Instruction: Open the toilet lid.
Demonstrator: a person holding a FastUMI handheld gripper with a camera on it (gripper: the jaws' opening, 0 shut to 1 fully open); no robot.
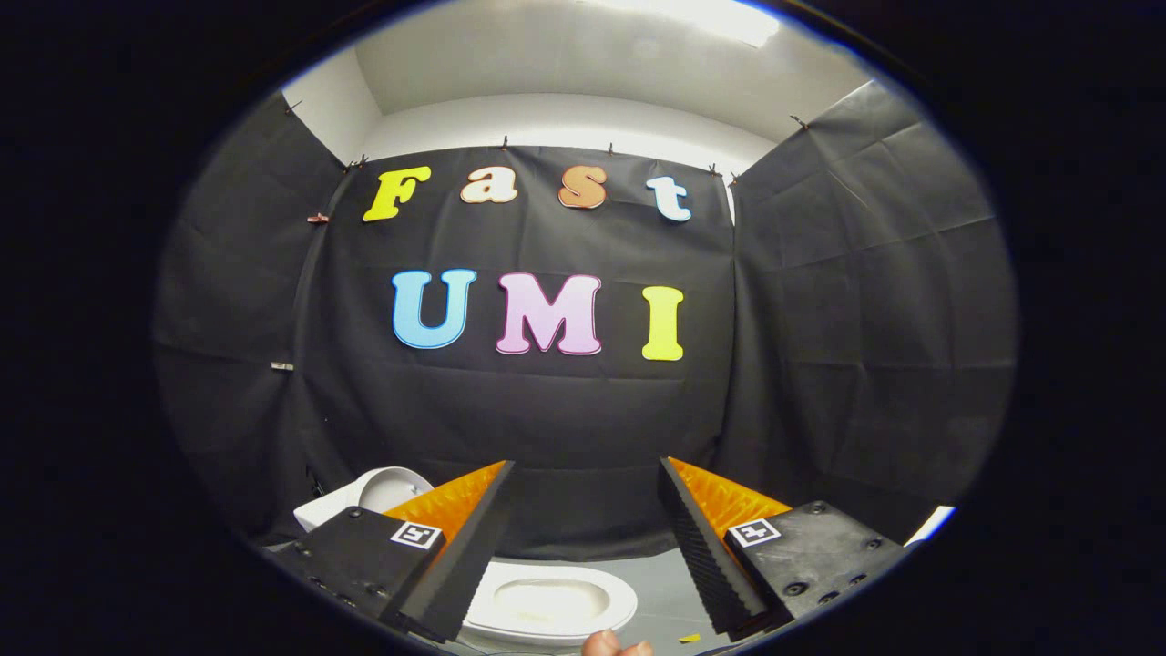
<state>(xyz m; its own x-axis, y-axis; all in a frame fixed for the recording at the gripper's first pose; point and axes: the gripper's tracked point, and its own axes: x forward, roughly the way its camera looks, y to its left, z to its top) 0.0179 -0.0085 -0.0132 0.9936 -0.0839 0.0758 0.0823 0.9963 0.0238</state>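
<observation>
Most of what's ahead is the black cloth booth wall, well beyond the tool.

Gripper: jaws wide apart, nothing between them and no contact with anything. Black ribbed fingers with orange backs point level at the wall, not down at the target.

Toilet: small, white, sitting on a grey surface below and between the fingers, closer to the left one. What shows is an oval ring with a shallow hollow in the middle, which reads to me as seat and bowl exposed rather than a closed lid. The left finger covers its left end.

Toilet lid, probably: a rounded white piece stands up past the outer side of the left finger, tilted back, with a blockier white part under it. I can't see the join to the ring, so I can't confirm that it's the lid and not the tank.

Person's fingertip: just at the near rim of the ring.

Yellow scrap: on the grey surface by the right finger, unrelated.

Status, as a judgement: the lid looks already up, so the opening step looks done, with the tool clear and unloaded. If that ring is actually a closed lid, nothing has started, and the tool needs to pitch down to get under the rim.
</observation>
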